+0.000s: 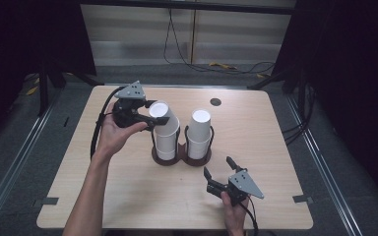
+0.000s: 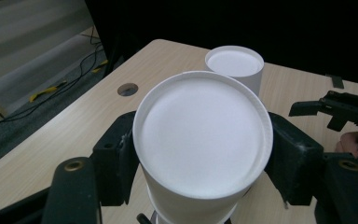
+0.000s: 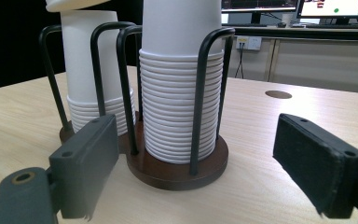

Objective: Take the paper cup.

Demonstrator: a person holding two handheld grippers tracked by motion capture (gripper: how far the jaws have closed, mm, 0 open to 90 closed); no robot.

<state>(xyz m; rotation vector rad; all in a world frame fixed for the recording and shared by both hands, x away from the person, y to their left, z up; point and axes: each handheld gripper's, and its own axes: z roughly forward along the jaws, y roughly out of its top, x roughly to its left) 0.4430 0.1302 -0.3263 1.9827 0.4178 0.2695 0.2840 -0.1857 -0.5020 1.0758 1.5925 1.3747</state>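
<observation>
High view: a white paper cup (image 1: pixel 160 114) sits upside down and tilted at the top of the left stack (image 1: pixel 166 142), its flat bottom turned towards the camera. The left gripper (image 1: pixel 147 114) has its jaws clamped on that cup's sides. In the left gripper view the cup (image 2: pixel 203 135) is a plain matte white, its round bottom ringed by a slim raised rim, with a black pad pressed against each flank. Both stacks stand in a dark brown double holder (image 1: pixel 182 157) with black wire hoops, near the middle of the wooden table (image 1: pixel 128 196). The right stack (image 1: pixel 199 135) stands upright just beside the left one. The right gripper (image 1: pixel 217 167) rests low on the table near the holder, its jaws spread wide apart around nothing.
</observation>
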